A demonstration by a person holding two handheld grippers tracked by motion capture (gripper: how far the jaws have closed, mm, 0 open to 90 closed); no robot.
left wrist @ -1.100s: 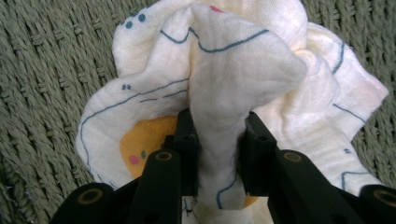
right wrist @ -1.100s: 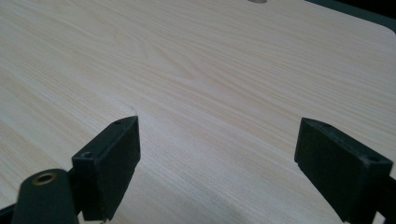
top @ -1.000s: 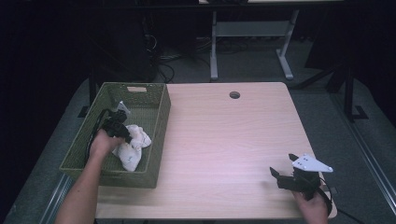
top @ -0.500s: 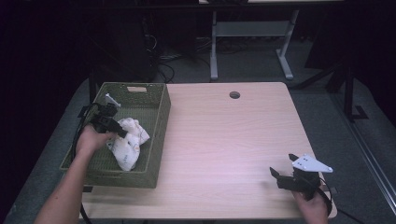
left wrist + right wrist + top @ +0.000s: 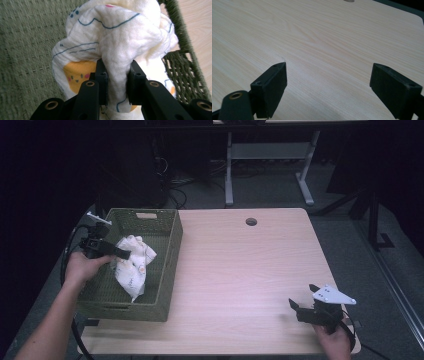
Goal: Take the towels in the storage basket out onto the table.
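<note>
- While it hangs over the green woven basket (image 5: 165,265), the white baby cloth (image 5: 131,265) is bunched up, with blue squiggly lines and an orange cartoon face; no readable writing or brand on it.
- Left gripper (image 5: 117,80) is clamped tight on a fold of that cloth, fabric squeezed between both black jaws.
- Basket sits at the left end of the light wood table (image 5: 240,270).
- Right gripper (image 5: 328,87) hangs just over bare tabletop at the near right corner, jaws spread wide apart, nothing between them.
- Round cable hole (image 5: 251,221) sits near the far edge.
</note>
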